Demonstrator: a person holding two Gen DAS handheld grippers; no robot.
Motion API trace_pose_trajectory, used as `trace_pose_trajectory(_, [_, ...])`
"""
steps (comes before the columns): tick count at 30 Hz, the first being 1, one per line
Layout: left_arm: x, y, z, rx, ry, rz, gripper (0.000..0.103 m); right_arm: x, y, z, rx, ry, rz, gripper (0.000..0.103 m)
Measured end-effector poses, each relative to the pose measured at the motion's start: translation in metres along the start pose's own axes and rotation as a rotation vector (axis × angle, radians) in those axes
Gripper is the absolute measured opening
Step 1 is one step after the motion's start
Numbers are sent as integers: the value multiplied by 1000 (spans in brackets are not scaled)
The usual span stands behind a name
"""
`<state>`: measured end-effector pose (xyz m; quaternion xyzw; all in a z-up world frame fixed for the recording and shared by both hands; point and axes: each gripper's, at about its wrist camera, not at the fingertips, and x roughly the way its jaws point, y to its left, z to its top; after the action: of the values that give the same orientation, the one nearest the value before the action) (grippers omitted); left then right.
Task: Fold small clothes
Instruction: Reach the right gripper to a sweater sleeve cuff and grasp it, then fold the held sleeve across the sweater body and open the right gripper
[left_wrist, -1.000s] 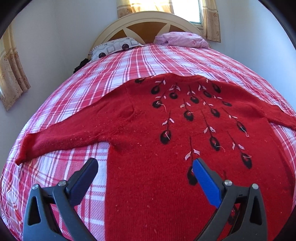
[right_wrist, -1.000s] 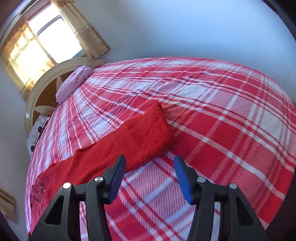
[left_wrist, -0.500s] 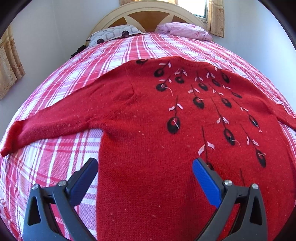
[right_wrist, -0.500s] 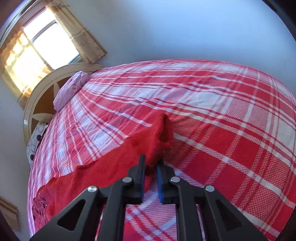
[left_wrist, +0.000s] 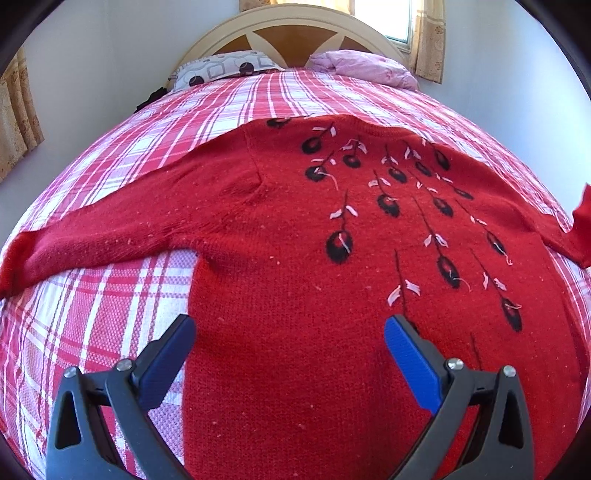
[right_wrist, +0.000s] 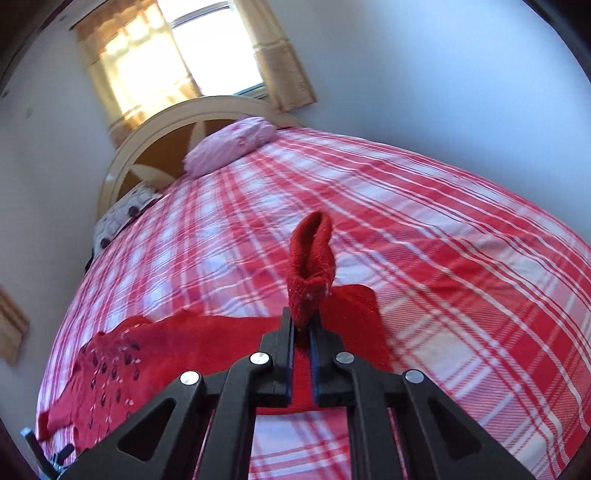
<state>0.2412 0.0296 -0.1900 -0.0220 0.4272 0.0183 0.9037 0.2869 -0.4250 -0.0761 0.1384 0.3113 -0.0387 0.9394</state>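
A red knitted sweater (left_wrist: 295, 229) with black and white flower embroidery lies flat on the bed, its left sleeve (left_wrist: 92, 236) stretched out sideways. My left gripper (left_wrist: 290, 345) hovers open over the sweater's lower left part, nothing between its blue pads. The sweater's right sleeve cuff (right_wrist: 312, 258) sticks up between the fingers of my right gripper (right_wrist: 302, 332), which is shut on it and holds it lifted off the bed. The rest of that sleeve (right_wrist: 207, 343) trails down to the sweater body (right_wrist: 110, 373). The raised cuff (left_wrist: 581, 218) shows at the right edge of the left wrist view.
The bed carries a red and white plaid cover (left_wrist: 96, 332). A patterned pillow (left_wrist: 225, 70) and a pink pillow (left_wrist: 362, 68) lie by the curved headboard (left_wrist: 295, 26). A curtained window (right_wrist: 199, 48) is behind it. White walls stand close on both sides.
My right gripper shut on the sleeve cuff, then lifted it and carried it toward the sweater body. My left gripper sank slightly closer to the sweater and stayed open.
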Motion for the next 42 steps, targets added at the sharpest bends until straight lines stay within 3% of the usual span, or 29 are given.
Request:
trace_pose_trajectory(12, [-2, 4, -2, -13, -16, -55, 103, 22, 118, -25, -179, 56, 163, 6])
trace_pose_trajectory(21, [-2, 4, -2, -14, -15, -67, 103, 56, 173, -82, -301, 147, 241, 6])
trace_pose_trajectory(23, [-1, 3, -2, -7, -12, -66, 103, 66, 173, -94, -318, 193, 264, 7])
trace_pose_trajectory(25, [-2, 2, -1, 3, -7, -75, 103, 68, 171, -106, -345, 232, 278, 23])
trace_pose_trajectory(26, [-2, 1, -1, 10, 1, -87, 103, 65, 169, -109, -355, 237, 288, 53])
trace_pose_trajectory(27, [-4, 0, 0, 18, 12, -106, 103, 58, 164, -111, -358, 234, 316, 72])
trace_pose_trajectory(29, [-9, -4, 4, 31, 25, -143, 103, 43, 152, -113, -354, 217, 349, 72])
trace_pose_trajectory(33, [-29, -26, 24, 73, 2, -214, 102, 17, 120, -115, -356, 153, 292, 72])
trace_pose_trajectory(35, [-36, -49, 38, 121, -22, -227, 102, 10, 102, -117, -339, 131, 251, 72])
trace_pose_trajectory(37, [-38, -77, 53, 177, -31, -245, 94, 5, 86, -121, -326, 94, 213, 72])
trace_pose_trajectory(40, [-31, -121, 68, 253, -36, -248, 85, -1, 73, -125, -323, 47, 190, 72])
trace_pose_trajectory(42, [-22, -145, 76, 283, -32, -255, 85, -3, 69, -128, -336, 33, 189, 72])
